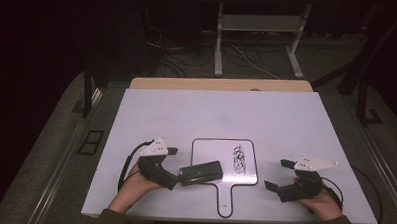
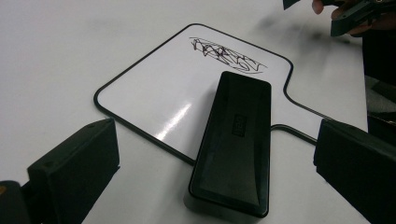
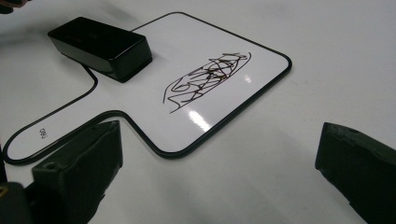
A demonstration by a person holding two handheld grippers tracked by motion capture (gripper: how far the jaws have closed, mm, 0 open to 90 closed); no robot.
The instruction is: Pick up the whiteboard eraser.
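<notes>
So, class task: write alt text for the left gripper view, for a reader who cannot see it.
A black whiteboard eraser lies across the near edge of a small handled whiteboard, between the open jaws of the left gripper. A dark scribble marks the board beyond the eraser, all on a white table.

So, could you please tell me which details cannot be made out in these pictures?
- Eraser: the label on top is too small and dark to read in the left gripper view.
- Board: the small print on its handle is too small to read in the right gripper view.
- Scribble: it cannot be read as words.
- Right gripper: cut off by the top edge in the left gripper view.
</notes>
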